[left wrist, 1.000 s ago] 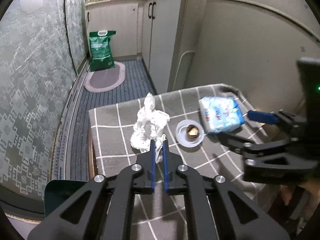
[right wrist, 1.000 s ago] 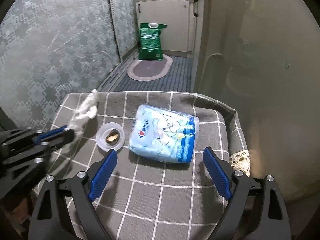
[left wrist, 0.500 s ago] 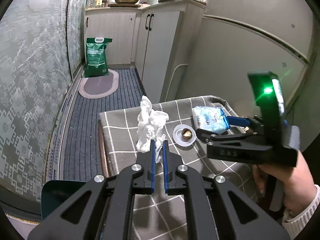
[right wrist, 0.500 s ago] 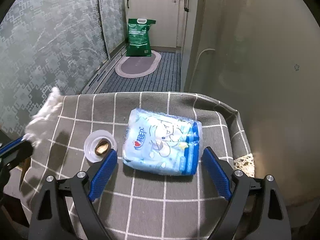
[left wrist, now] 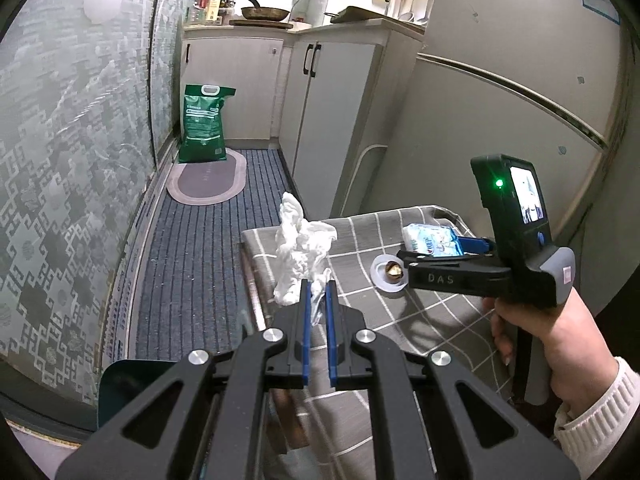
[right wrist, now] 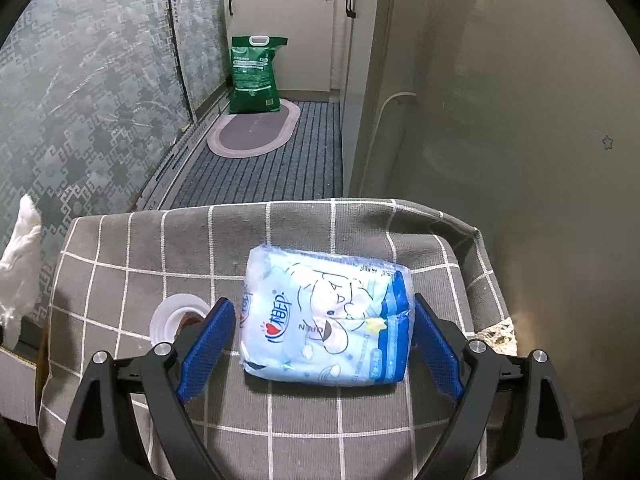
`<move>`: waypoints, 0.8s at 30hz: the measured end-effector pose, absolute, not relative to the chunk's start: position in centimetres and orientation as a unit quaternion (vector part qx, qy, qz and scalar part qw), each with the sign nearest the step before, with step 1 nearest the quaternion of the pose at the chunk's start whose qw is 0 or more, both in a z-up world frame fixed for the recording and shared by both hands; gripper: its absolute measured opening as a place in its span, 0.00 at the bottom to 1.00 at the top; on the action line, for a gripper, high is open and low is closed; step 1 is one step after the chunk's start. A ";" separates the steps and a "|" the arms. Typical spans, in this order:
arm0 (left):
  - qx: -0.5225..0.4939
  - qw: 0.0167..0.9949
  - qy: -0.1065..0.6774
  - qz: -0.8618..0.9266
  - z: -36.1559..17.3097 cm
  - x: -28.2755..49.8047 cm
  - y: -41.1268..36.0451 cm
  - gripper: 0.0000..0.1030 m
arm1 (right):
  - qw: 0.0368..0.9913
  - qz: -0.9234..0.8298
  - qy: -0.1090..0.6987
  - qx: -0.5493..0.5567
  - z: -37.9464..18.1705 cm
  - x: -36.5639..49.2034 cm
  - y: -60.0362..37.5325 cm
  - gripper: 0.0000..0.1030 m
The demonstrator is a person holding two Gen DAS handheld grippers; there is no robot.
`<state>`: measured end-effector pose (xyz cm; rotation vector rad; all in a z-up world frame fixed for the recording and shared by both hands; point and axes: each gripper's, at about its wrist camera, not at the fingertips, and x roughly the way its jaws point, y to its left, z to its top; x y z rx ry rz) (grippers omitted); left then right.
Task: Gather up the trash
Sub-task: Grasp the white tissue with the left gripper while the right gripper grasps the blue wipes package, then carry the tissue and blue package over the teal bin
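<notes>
Left gripper (left wrist: 316, 292) is clenching the crumpled tissue (left wrist: 300, 252); right gripper (right wrist: 320, 344) is gaping wide around the tissue pack (right wrist: 324, 320), so it's probably best squeezing centered.

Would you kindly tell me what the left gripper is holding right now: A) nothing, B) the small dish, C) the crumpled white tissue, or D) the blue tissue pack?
C: the left gripper is shut on the crumpled white tissue, lifted above the cloth.
</notes>
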<state>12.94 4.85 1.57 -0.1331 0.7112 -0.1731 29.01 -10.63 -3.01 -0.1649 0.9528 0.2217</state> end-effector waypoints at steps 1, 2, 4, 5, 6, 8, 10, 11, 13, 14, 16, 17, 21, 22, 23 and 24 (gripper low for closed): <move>-0.065 0.932 0.347 -0.084 1.6 12.8 5.1 0.07 | 0.879 0.104 0.458 -0.084 -3.1 29.0 -10.6 0.85; -0.065 0.932 0.346 -0.082 1.6 12.6 5.3 0.07 | 0.879 0.102 0.458 -0.088 -3.0 29.0 -10.6 0.81; -0.067 0.933 0.345 -0.080 1.7 12.4 5.8 0.07 | 0.880 0.106 0.456 -0.084 -2.9 28.9 -10.5 0.71; -0.068 0.933 0.344 -0.079 1.7 12.2 6.0 0.07 | 0.880 0.107 0.456 -0.082 -2.8 28.9 -10.5 0.67; -0.068 0.933 0.343 -0.078 1.8 12.1 6.3 0.07 | 0.881 0.109 0.454 -0.081 -2.7 28.9 -10.5 0.65; -0.070 0.934 0.341 -0.076 1.9 11.7 6.9 0.07 | 0.881 0.113 0.452 -0.078 -2.5 28.7 -10.5 0.65; -0.071 0.935 0.340 -0.072 1.9 11.1 7.6 0.07 | 0.883 0.116 0.449 -0.078 -2.1 28.6 -10.4 0.65; -0.071 0.935 0.340 -0.069 1.9 11.0 7.9 0.07 | 0.884 0.119 0.446 -0.076 -1.9 28.4 -10.4 0.65; -0.073 0.935 0.341 -0.064 1.7 10.6 8.6 0.07 | 0.888 0.126 0.435 -0.080 -0.9 27.6 -10.1 0.65; -0.074 0.934 0.343 -0.061 1.7 10.4 9.0 0.07 | 0.889 0.132 0.431 -0.081 -0.5 27.3 -9.8 0.65; -0.075 0.933 0.347 -0.054 1.4 10.0 9.8 0.07 | 0.890 0.146 0.425 -0.080 0.1 26.7 -9.2 0.65; -0.076 0.933 0.348 -0.053 1.3 9.8 10.1 0.07 | 0.889 0.153 0.424 -0.082 0.3 26.4 -8.8 0.65; -0.081 0.930 0.355 -0.047 0.6 9.2 11.3 0.07 | 0.885 0.186 0.416 -0.097 1.0 24.8 -6.6 0.65; -0.082 0.929 0.358 -0.046 0.4 9.0 11.5 0.07 | 0.884 0.193 0.415 -0.100 1.1 24.5 -6.1 0.65; -0.082 0.928 0.361 -0.045 0.2 8.8 11.6 0.07 | 0.882 0.200 0.413 -0.103 1.2 24.1 -5.6 0.65; -0.082 0.927 0.364 -0.043 -0.1 8.7 11.8 0.07 | 0.880 0.209 0.412 -0.106 1.3 23.8 -4.9 0.65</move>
